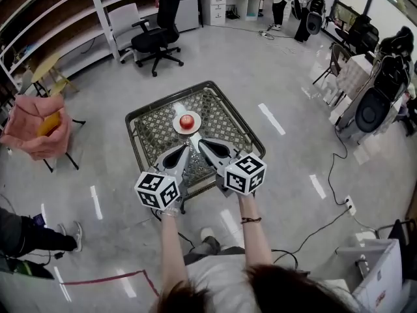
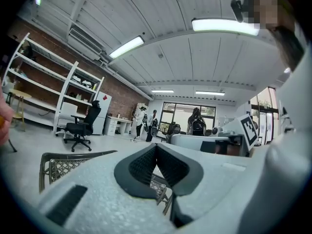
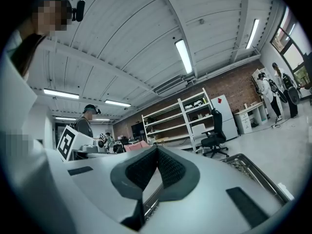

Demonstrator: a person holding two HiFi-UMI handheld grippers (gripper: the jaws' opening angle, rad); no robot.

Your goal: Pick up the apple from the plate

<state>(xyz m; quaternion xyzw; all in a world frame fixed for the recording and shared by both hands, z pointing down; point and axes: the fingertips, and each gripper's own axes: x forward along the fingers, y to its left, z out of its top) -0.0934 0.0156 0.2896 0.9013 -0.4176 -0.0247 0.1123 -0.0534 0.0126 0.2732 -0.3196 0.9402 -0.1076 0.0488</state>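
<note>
On my left gripper point(image 2: 156, 145) the dark ribbed fingers are pressed together on nothing, and my right gripper point(image 3: 157, 148) matches it. I hold both level, side by side over the near edge of the low wire-mesh metal table point(image 1: 144, 124), lined up, I judge, for the approach. The small red apple point(image 1: 187, 121) sits on the round white plate point(image 1: 176, 126) mid-table, near but ahead of the tips, so one pair must spread first.

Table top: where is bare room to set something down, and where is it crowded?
Bare mesh lies left, right and beyond the plate, out to the table rim. The near side is crowded by the left gripper and right gripper.
</note>
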